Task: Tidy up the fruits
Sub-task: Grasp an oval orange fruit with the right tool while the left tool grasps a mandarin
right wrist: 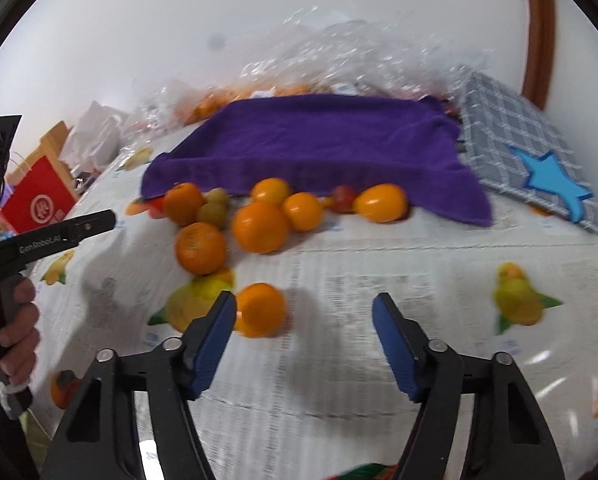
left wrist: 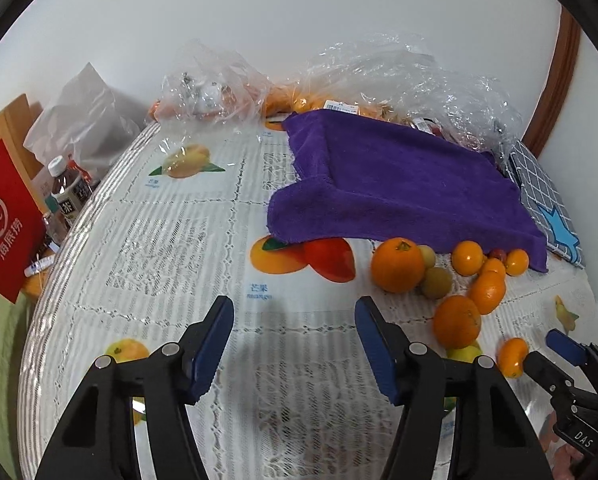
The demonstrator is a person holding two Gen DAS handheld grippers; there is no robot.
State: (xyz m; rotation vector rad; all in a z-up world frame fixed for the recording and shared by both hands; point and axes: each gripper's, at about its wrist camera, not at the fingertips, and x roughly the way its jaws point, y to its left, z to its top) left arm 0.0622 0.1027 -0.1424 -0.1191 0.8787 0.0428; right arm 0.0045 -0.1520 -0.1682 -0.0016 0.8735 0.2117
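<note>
1. Left gripper [left wrist: 295, 344] is seen spread, nothing between the jaws; the fruit cluster [left wrist: 439, 276] lies ahead and to its right.
2. Right gripper [right wrist: 303, 340] is likewise spread and empty; a lone orange fruit [right wrist: 259, 310] sits just beside its left finger.
3. The fruit is judged round, smooth, light, likely to roll; a grip across its middle is advised.
4. Purple towel [right wrist: 319, 140] lies beyond.

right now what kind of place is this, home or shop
Most likely a home: a table under a fruit-print tablecloth against a plain wall, a purple towel, loose oranges and crumpled plastic bags of groceries.
</note>
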